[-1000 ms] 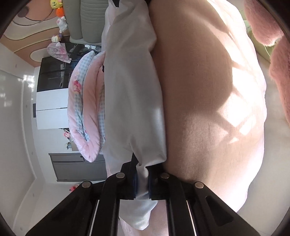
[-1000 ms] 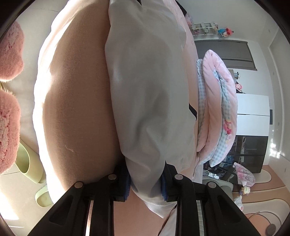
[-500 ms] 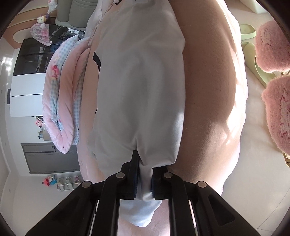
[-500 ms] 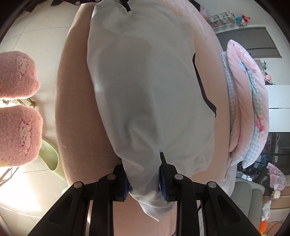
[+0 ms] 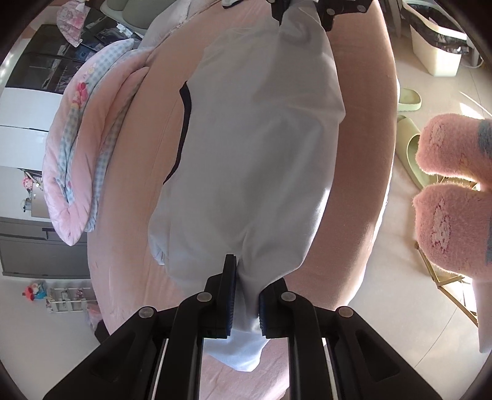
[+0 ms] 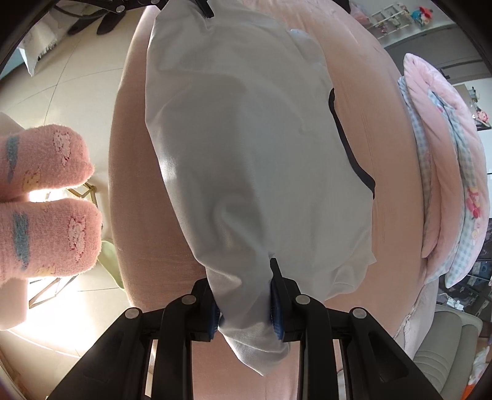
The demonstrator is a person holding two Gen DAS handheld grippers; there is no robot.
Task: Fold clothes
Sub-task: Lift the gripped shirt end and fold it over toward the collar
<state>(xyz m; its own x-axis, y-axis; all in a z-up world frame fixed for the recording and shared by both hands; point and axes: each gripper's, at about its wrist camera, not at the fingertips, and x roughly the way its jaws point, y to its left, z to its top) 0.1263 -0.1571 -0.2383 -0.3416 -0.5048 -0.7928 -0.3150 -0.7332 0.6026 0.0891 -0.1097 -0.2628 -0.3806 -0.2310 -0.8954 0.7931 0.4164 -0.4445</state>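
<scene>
A pale white garment with a dark trim line hangs stretched above the pink bed. My left gripper is shut on one bunched end of it. The opposite end is pinched by my right gripper, seen at the top of the left wrist view. In the right wrist view the same garment runs away from my right gripper, which is shut on its gathered edge, and the dark trim lies on its right side.
A folded pink and blue-checked quilt lies along the bed's far side, also visible as the quilt. A person's feet in fuzzy pink socks stand on the tiled floor beside green slippers. A cream bin sits beyond.
Both grippers have risen and drawn back from the bed with the garment still clamped. The cloth now hangs stretched between them, and more of the floor and feet shows.
</scene>
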